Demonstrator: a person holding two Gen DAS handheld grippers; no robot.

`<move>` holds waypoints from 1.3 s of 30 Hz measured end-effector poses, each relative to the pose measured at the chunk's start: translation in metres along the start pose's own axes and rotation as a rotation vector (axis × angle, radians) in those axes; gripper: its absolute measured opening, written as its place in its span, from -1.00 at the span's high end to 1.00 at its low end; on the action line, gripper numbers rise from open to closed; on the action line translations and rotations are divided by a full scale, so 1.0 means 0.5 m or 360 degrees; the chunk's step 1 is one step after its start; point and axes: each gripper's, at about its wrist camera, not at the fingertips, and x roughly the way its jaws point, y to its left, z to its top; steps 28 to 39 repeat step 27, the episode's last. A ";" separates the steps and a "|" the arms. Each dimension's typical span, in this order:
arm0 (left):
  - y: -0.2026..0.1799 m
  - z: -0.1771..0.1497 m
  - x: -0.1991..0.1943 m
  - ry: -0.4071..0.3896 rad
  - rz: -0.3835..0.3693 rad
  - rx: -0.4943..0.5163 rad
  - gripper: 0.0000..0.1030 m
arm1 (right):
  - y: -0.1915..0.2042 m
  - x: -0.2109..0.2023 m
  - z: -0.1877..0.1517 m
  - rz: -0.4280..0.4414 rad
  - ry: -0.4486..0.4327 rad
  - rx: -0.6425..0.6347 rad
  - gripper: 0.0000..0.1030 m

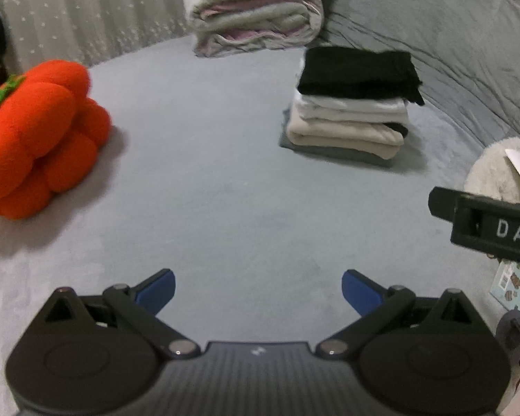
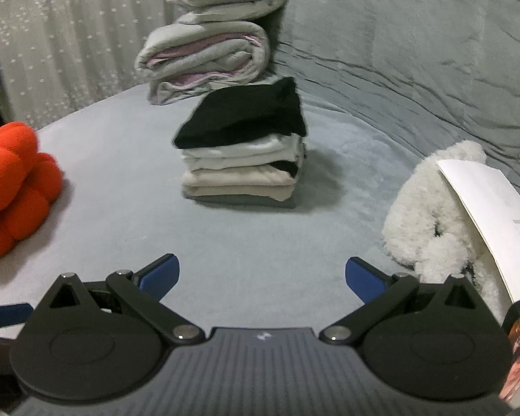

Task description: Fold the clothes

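In the left wrist view, the left gripper (image 1: 258, 289) is being held spread and empty over the grey bedsheet (image 1: 208, 201); the neat stack of folded black, white and beige garments (image 1: 353, 104) is being seen ahead, to the right.

In the right wrist view, the right gripper (image 2: 261, 277), likewise spread, is being pointed almost straight at that stack (image 2: 242, 152), with no loose garment being shown.
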 end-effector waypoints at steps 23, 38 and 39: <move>0.055 -0.221 -0.171 -0.0085 0.0185 -0.0159 -0.99 | 0.050 -0.181 -0.158 0.0212 -0.0054 -0.0208 -1.00; 0.060 -0.233 -0.152 -0.0064 0.0183 -0.0174 -0.99 | 0.058 -0.169 -0.169 0.0226 -0.0047 -0.0226 -1.00; 0.060 -0.233 -0.152 -0.0064 0.0183 -0.0174 -0.99 | 0.058 -0.169 -0.169 0.0226 -0.0047 -0.0226 -1.00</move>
